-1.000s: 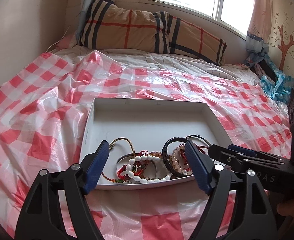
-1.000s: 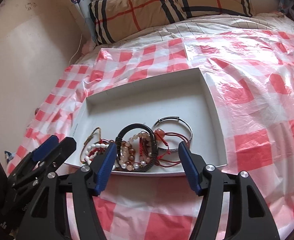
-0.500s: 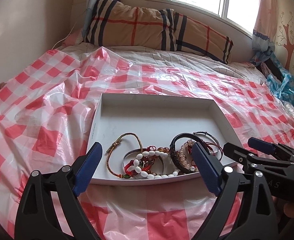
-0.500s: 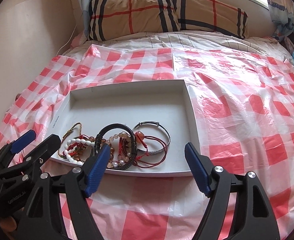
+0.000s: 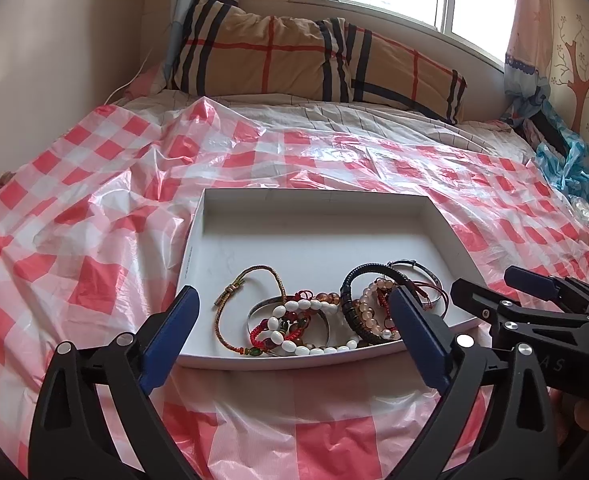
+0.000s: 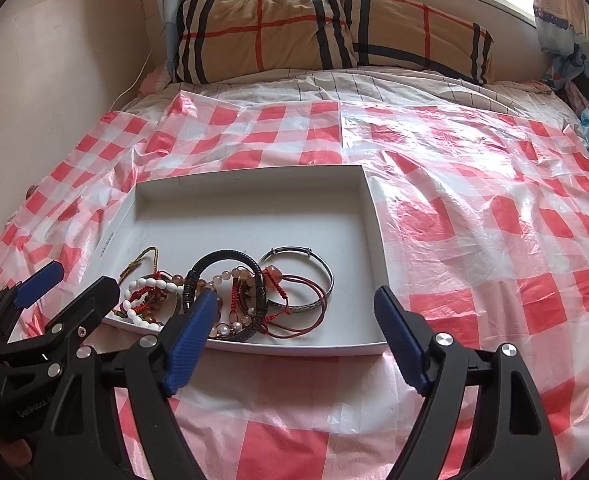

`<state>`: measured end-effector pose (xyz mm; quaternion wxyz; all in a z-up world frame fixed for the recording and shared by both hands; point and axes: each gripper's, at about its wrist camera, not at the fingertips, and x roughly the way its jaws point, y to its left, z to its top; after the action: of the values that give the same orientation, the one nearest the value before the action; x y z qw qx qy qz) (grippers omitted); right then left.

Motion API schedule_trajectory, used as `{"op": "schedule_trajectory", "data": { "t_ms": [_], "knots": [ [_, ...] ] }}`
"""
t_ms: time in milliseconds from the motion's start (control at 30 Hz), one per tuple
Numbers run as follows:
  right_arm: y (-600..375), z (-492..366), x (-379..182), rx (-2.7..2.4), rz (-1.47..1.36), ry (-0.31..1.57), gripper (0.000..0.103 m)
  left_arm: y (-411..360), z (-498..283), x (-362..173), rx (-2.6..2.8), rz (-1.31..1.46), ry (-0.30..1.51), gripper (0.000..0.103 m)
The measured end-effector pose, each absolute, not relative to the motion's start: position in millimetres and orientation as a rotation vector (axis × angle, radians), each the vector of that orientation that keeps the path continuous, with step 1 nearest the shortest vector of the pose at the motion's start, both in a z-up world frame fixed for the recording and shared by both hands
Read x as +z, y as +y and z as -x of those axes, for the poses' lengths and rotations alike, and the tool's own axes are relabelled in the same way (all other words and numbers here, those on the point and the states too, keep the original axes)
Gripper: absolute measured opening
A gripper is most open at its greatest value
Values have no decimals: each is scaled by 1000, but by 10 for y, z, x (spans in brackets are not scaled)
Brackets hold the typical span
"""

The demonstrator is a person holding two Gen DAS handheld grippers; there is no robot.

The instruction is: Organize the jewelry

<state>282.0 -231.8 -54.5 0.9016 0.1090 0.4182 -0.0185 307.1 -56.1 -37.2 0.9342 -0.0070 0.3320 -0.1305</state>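
Bracelets [image 5: 314,316], tangled heap in the near part of a white tray [image 5: 314,208] on the bed: lie just beyond both empty grippers, left gripper [image 5: 294,336] centred on them and nearer, right gripper [image 6: 294,320] offset right (jaws of each opening wide).

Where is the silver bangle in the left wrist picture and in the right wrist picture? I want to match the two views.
Left wrist view: the silver bangle lies right of centre at the near right end of the bracelet pile, partly behind a blue pad.
Right wrist view: it lies just left of centre, at the right edge of the pile.
Shared landmark: the black braided bracelet beside it, inside the white tray.
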Motion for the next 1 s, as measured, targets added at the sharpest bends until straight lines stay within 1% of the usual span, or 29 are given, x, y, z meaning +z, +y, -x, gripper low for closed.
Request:
{"op": "schedule_trajectory", "data": {
  "t_ms": [400, 1000],
  "knots": [
    [-2299, -2809, -520, -52, -198, 853, 79, -553, -3060, -347, -264, 4, 670, 95],
    [-2298, -2797, -498, -67, -168, 845, 80, -537, -3061, -316, -266, -8, 657, 95]
  ]
}}
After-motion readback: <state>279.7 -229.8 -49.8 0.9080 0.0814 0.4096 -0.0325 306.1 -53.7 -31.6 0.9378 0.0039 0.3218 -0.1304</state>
